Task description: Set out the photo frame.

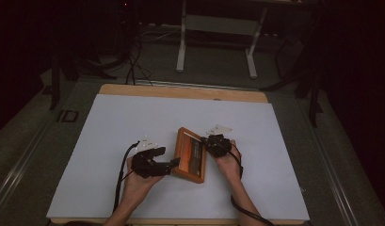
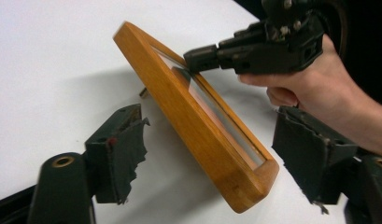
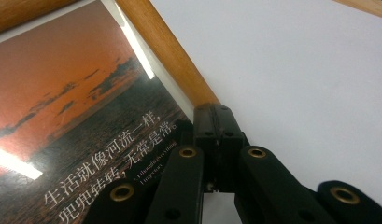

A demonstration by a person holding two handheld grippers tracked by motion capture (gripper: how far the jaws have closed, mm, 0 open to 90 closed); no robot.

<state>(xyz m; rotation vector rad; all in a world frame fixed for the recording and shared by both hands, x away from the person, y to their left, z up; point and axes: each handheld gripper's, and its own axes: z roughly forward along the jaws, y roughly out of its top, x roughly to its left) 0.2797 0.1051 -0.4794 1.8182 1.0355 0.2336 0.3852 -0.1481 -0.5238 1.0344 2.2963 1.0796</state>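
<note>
Wooden picture frame point(image 1: 190, 154) tilted on white table point(image 1: 110, 141). Right gripper point(image 3: 219, 122) pinching frame's edge, jaws pressed together; left gripper point(image 2: 212, 158) spread either side of frame's corner, w/o contact. Best: hold right grip firm, re-clamp left squarely.

The picture frame point(image 1: 190, 155) is honey-orange wood. Its print shows a red-orange sunset over dark water with white lettering. The table point(image 1: 115, 141) is plain white.

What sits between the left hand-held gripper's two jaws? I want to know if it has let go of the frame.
In the left gripper view, the wooden picture frame lower corner lies between the left hand-held gripper open jaws, untouched by either.
</note>
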